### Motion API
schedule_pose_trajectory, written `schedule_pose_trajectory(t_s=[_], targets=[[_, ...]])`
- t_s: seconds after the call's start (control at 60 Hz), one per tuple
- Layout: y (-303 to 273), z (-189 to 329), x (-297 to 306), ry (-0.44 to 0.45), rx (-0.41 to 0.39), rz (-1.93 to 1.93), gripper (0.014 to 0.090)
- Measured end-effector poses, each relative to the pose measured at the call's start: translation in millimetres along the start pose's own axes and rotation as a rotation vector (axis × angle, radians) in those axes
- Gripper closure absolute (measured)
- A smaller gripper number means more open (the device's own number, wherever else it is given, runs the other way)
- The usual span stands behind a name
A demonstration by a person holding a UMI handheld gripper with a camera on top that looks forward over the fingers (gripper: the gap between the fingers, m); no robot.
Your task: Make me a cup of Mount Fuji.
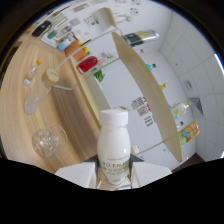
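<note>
The gripper (114, 176) is clamped on a white bottle (113, 147) — both white fingers (75, 176) press against its lower sides. The bottle is opaque white plastic with a white screw cap on top, and there is grey printed text low on its body; the words are too small to read. It stands upright between the fingers, lifted in front of a wooden counter (60, 107).

On the counter beyond the fingers there is a clear glass cup (48, 140), seen from above, and further away a small clear bottle (31, 72). A white shelf with wooden boards (145, 95) carries several small items — a red container (88, 64) among them.
</note>
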Motion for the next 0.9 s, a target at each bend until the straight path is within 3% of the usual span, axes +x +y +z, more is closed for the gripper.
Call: schedule_pose_trajectory(t_s=[0.067,0.333,0.667,0.9], targets=[[0,-3,6,0.007,0.025,0.182,0.0564],[46,19,-38,-0.068,-0.051,0.853,0.0564],[75,29,-93,-0.153,-0.139,1.087,0.0554],[81,17,-96,-0.138,-0.158,1.128,0.0541]])
